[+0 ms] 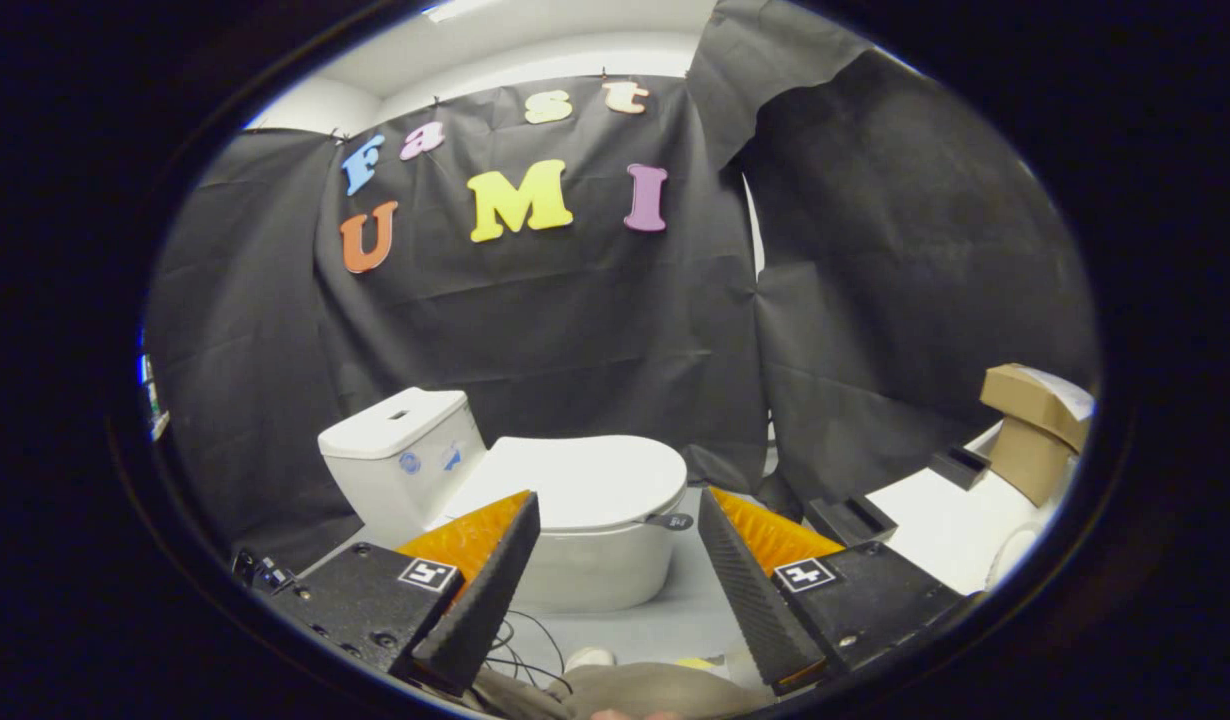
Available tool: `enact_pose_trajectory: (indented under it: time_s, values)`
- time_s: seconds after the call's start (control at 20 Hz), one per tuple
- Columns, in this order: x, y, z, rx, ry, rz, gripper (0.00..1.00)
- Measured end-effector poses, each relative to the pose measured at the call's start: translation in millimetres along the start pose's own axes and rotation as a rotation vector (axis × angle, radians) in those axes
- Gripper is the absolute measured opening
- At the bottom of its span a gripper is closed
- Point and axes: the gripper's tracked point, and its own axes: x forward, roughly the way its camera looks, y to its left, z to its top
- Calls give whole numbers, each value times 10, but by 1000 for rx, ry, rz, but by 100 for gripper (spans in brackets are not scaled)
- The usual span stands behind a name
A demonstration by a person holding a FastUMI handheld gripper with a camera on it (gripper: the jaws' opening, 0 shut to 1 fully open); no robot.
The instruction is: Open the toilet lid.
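Note:
A white toilet (585, 560) stands on the grey floor just beyond my fingers, its tank (400, 455) toward the left. The lid (575, 480) lies flat and closed over the bowl, with a small dark tab (672, 521) sticking out at its front right rim. My gripper (615, 505) is open, its two fingers spread wide with nothing between them. The left finger (495, 570) overlaps the lid's left side in the view. The right finger (750, 580) stands to the right of the tab, apart from it.
Black cloth walls close in behind and right of the toilet. A white surface (950, 520) at the right carries black trays (850, 518) and a cardboard box (1035, 425). Loose cables (520, 650) lie on the grey floor (675, 610) below the fingers.

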Motion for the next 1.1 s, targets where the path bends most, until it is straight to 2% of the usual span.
enact_pose_trajectory:
  time_s: [0.4, 0.75, 1.1]
  values:
    - [713, -287, 7, 5, 54, -39, 100]
    - [1416, -402, -244, 16, 235, 20, 100]
    - [2031, -659, -660, 141, 435, 20, 97]
